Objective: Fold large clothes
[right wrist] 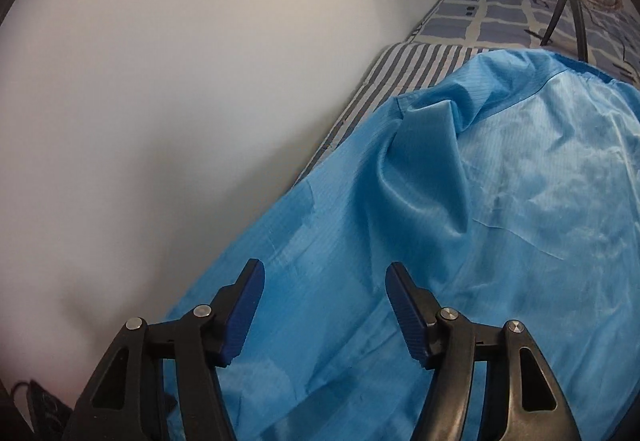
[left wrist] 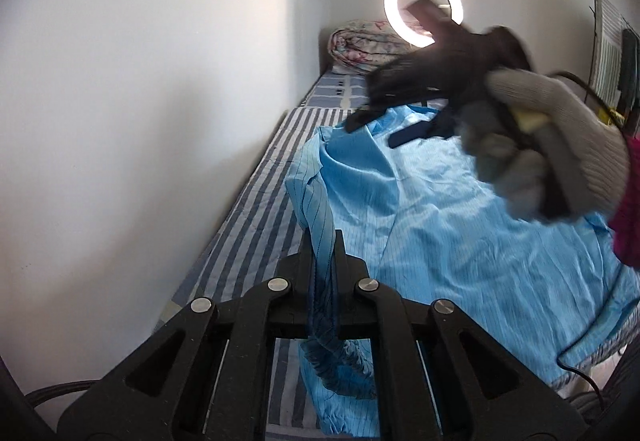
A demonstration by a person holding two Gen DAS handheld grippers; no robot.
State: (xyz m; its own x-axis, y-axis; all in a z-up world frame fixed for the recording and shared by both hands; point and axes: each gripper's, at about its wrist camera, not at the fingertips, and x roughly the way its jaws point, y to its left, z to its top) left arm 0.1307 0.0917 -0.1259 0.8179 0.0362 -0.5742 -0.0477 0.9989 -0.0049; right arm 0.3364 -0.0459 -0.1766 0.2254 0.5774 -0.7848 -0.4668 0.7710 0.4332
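Observation:
A large light-blue pinstriped garment (left wrist: 460, 225) lies spread on a striped bed. My left gripper (left wrist: 323, 241) is shut on a bunched strip of the garment with an elastic cuff (left wrist: 340, 369) hanging below the jaws. My right gripper (left wrist: 388, 129), held by a grey-gloved hand (left wrist: 560, 145), hovers blurred above the far part of the garment. In the right wrist view the right gripper (right wrist: 324, 273) is open and empty just above the blue garment (right wrist: 480, 221), its blue pads (right wrist: 404, 309) apart.
The bed's striped sheet (left wrist: 256, 209) runs along a white wall (left wrist: 140, 101) on the left. A rolled floral quilt (left wrist: 364, 49) lies at the bed's far end. A lit ring light (left wrist: 424, 7) on a tripod stands there. A cable (left wrist: 576, 365) trails at right.

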